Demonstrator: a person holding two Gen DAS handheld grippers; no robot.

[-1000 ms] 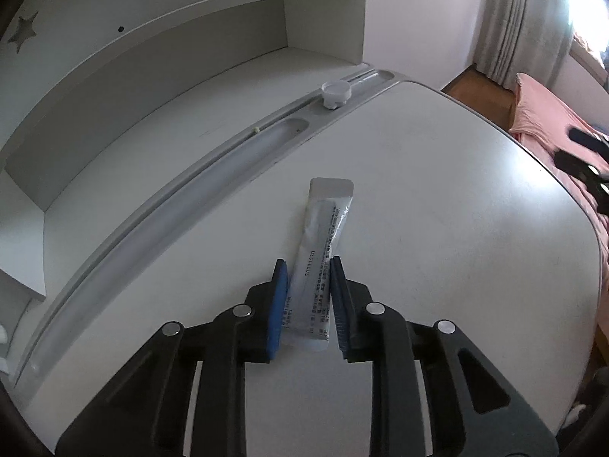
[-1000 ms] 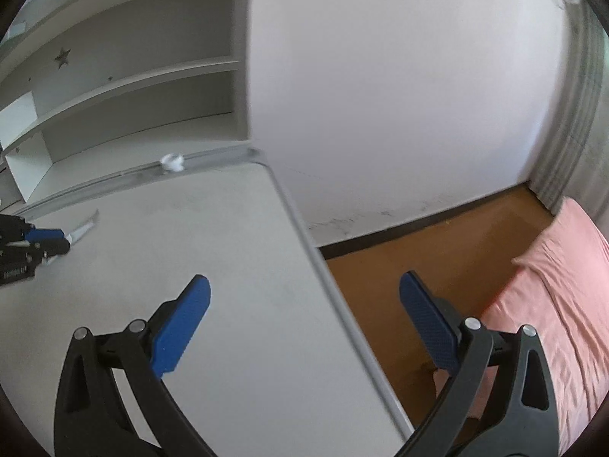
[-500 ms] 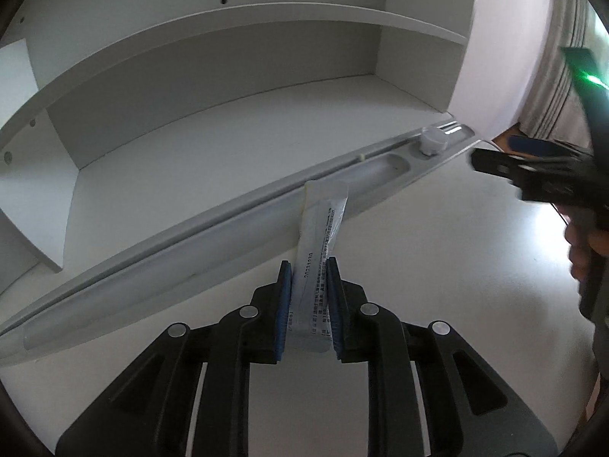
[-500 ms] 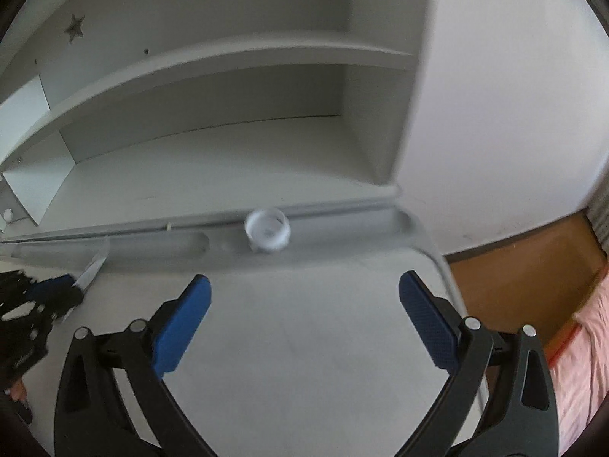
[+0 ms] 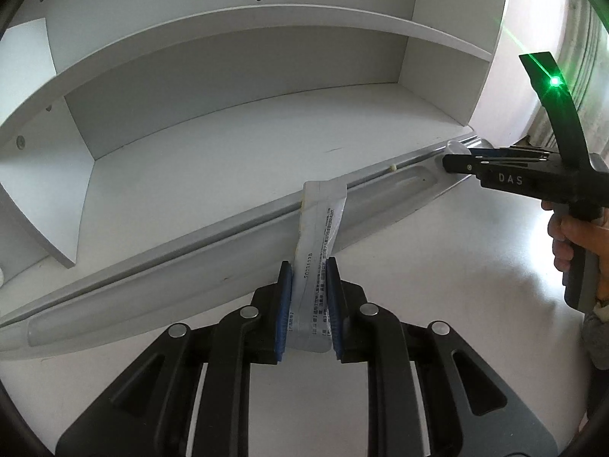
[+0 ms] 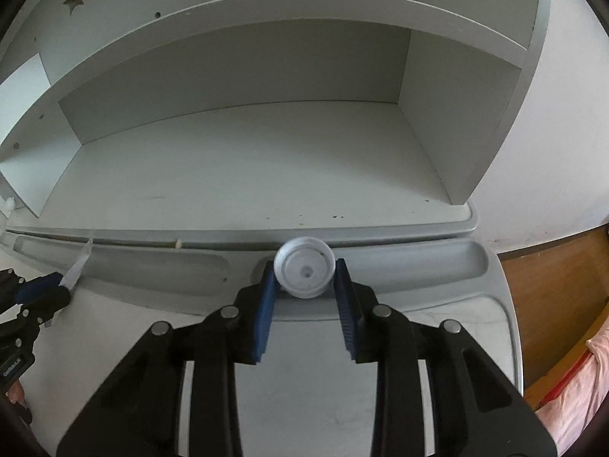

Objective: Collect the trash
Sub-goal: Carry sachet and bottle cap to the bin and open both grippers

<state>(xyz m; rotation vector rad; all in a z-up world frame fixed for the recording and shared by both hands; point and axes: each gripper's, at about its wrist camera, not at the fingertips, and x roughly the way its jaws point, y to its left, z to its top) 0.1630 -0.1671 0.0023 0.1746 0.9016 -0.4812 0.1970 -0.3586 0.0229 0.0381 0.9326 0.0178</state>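
My left gripper (image 5: 307,266) is shut on a long white plastic wrapper (image 5: 319,224) with printed text and holds it lifted above the white desk (image 5: 475,274). My right gripper (image 6: 304,268) is closed on a white bottle cap (image 6: 304,272) that sits in the grey pen groove (image 6: 437,266) at the back of the desk; both blue pads touch its sides. The right gripper also shows in the left wrist view (image 5: 456,160), at the cap. The wrapper (image 6: 80,262) and the left gripper (image 6: 42,293) show at the left edge of the right wrist view.
A white shelf unit (image 6: 247,167) stands behind the groove. A small crumb (image 6: 178,244) lies by the groove's back edge. To the right, the desk edge drops to a wooden floor (image 6: 552,297) and a pink bed (image 6: 578,392).
My left gripper has lifted the wrapper off the desk. My right gripper swung in from the desk's right edge to the cap and closed from wide open onto it.
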